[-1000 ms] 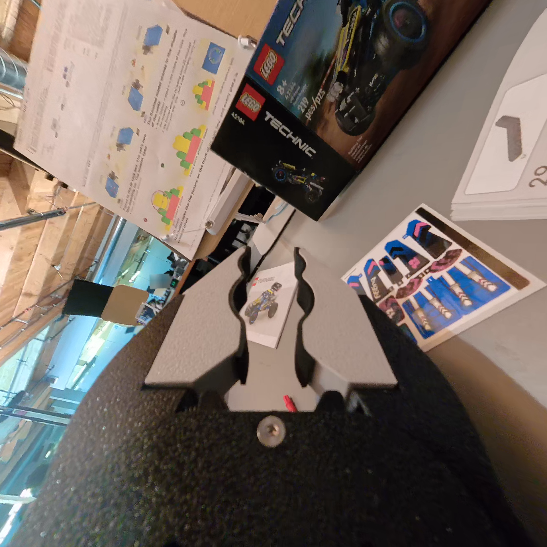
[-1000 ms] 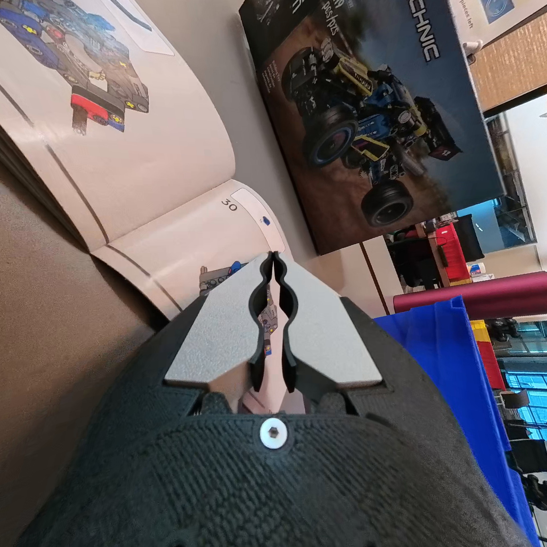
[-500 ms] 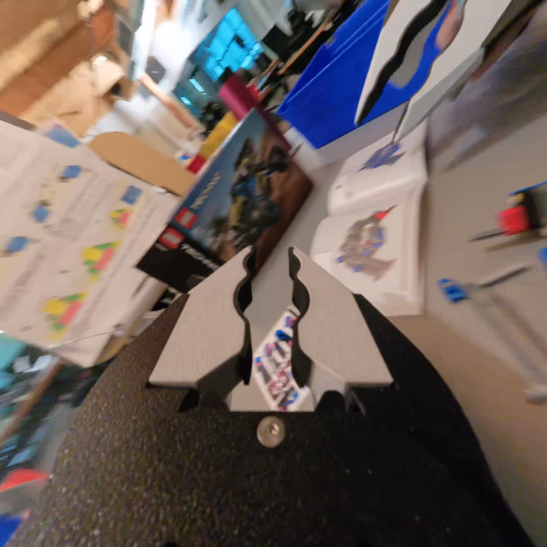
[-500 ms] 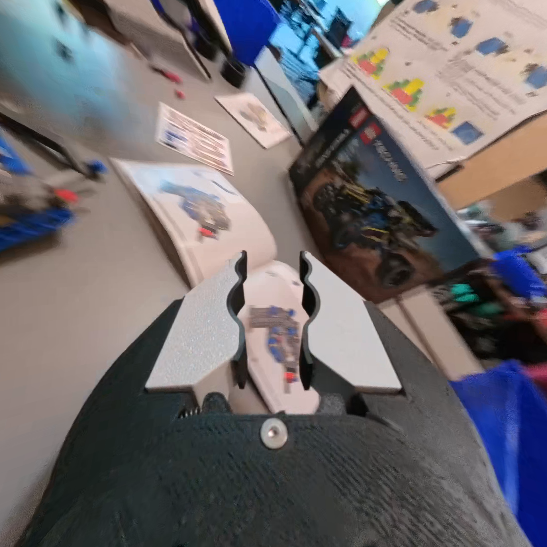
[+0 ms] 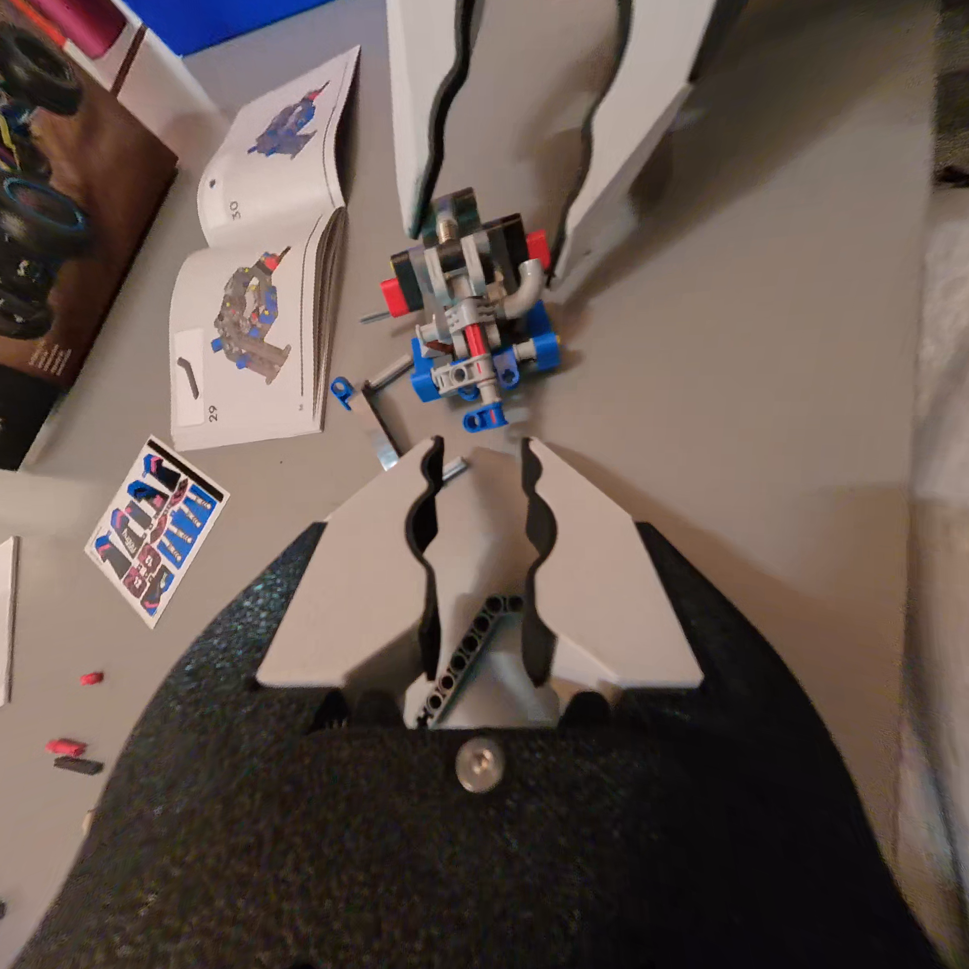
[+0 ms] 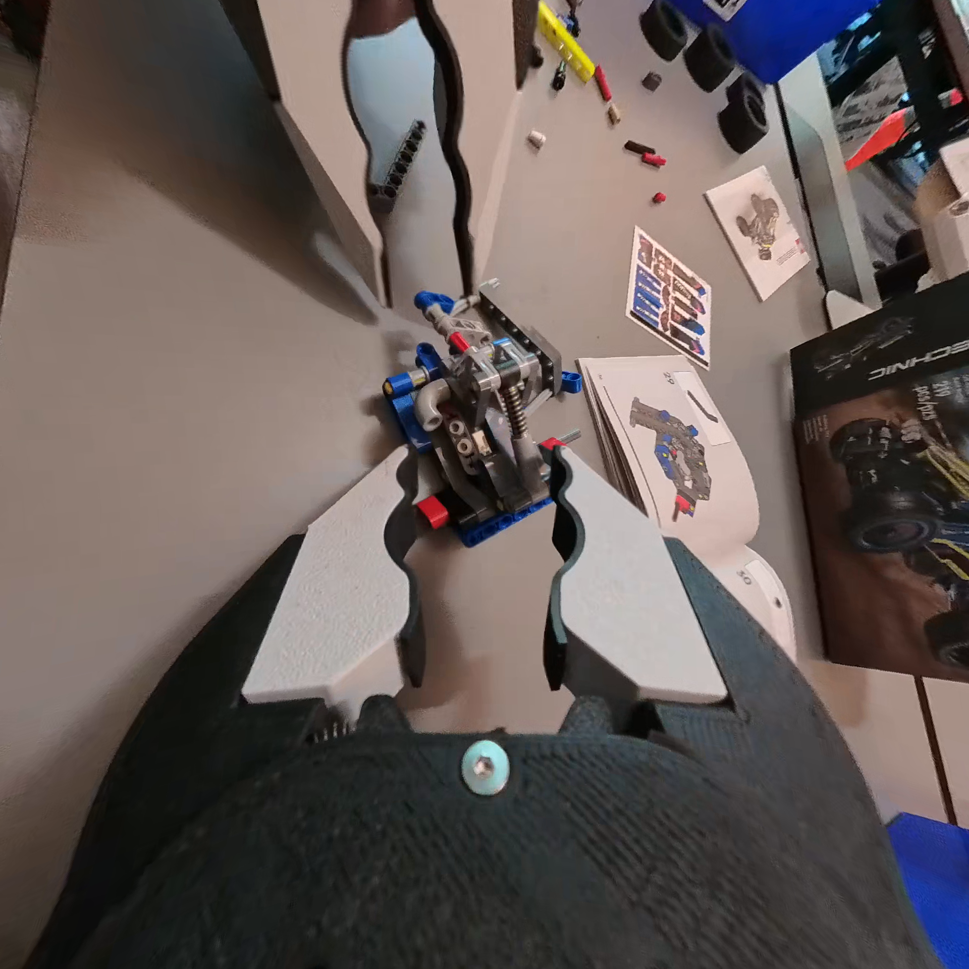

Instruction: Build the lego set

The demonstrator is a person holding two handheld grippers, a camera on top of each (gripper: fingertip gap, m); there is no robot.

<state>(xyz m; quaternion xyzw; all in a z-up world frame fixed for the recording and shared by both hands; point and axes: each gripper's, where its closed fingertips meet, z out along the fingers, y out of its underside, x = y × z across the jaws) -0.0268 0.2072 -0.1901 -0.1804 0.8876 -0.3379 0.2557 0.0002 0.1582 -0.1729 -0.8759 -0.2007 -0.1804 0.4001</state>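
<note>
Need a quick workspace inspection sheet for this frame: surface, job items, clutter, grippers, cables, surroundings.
Surface: grey table, flat, no spills seen.
Job's things: part-built model stands mid-table; open instruction booklet beside it; sticker sheet flat; dark holed beam lies on the table under the left gripper.
Clutter: loose red and black pins; yellow beam and four black tyres at the far end.
Grippers: left gripper open, empty, short of the model; right gripper open, its fingertips either side of the model's near end, not closed on it.
Cables: nothing seen.
Surroundings: set box past the booklet; blue bin by the tyres.
</note>
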